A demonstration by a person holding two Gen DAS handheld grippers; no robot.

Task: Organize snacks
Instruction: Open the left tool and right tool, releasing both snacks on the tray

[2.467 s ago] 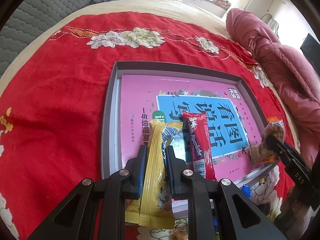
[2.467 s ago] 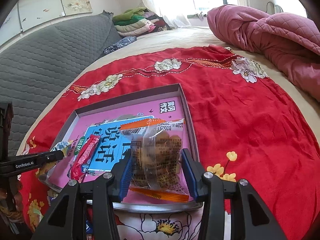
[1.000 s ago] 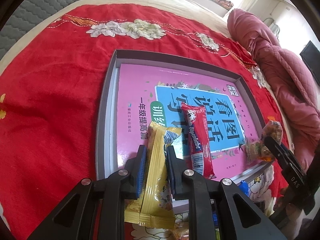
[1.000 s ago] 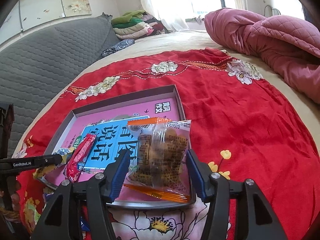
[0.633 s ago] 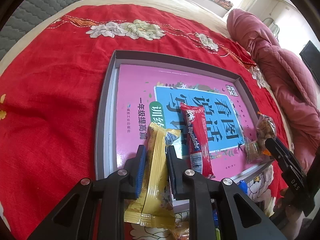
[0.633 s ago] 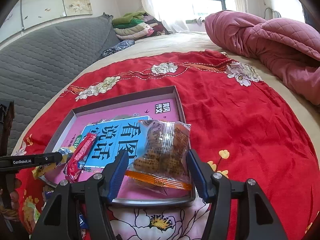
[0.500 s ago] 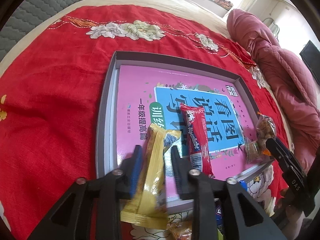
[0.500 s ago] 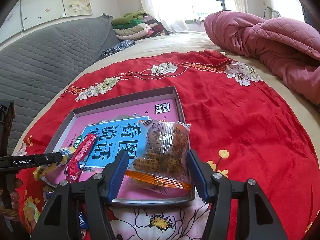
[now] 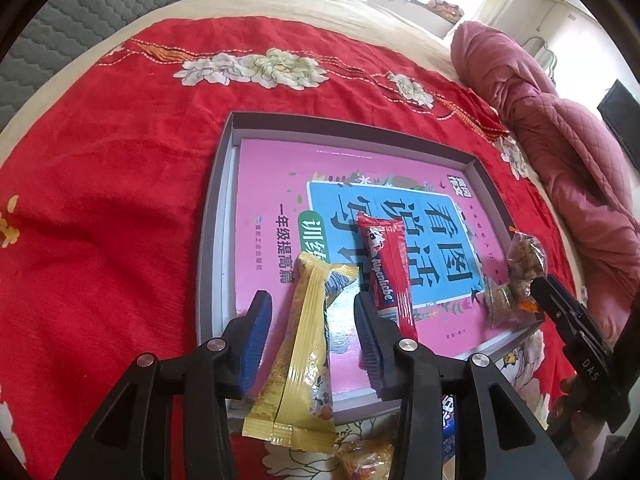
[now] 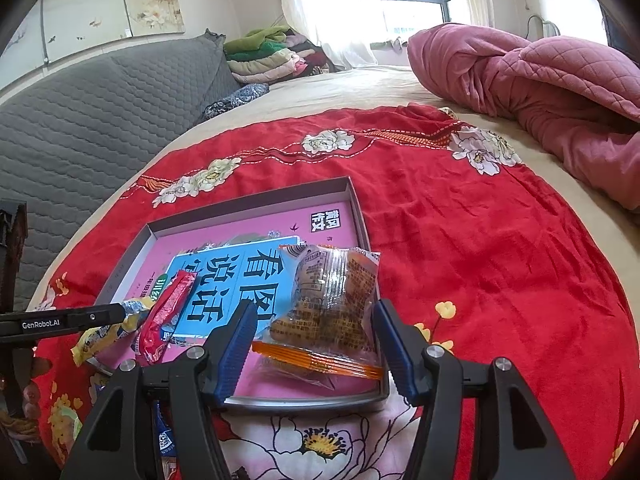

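Observation:
A grey tray (image 9: 216, 200) with a pink book inside lies on the red cloth. My left gripper (image 9: 311, 300) hangs over the tray's near edge and its jaws are opening. A yellow snack bar (image 9: 304, 352) lies loose between them, its near end over the rim. A red bar (image 9: 386, 272) lies beside it on the book. My right gripper (image 10: 314, 312) stands open around a clear packet of brown snacks (image 10: 332, 296), which rests in the tray's (image 10: 248, 204) near right corner without touching the pads. The red bar (image 10: 168, 312) and yellow bar (image 10: 104, 332) show at the left there.
The red flowered cloth (image 10: 480, 260) covers a bed. A pink quilt (image 10: 540, 80) is heaped at the right and a grey quilted backrest (image 10: 100, 112) stands at the left. An orange packet (image 9: 364, 452) and a blue packet (image 9: 448, 428) lie in front of the tray.
The left jaws have parted from the yellow bar, which sagged onto the tray's rim. The clear packet tipped from upright between the right jaws to lying flat in the tray.

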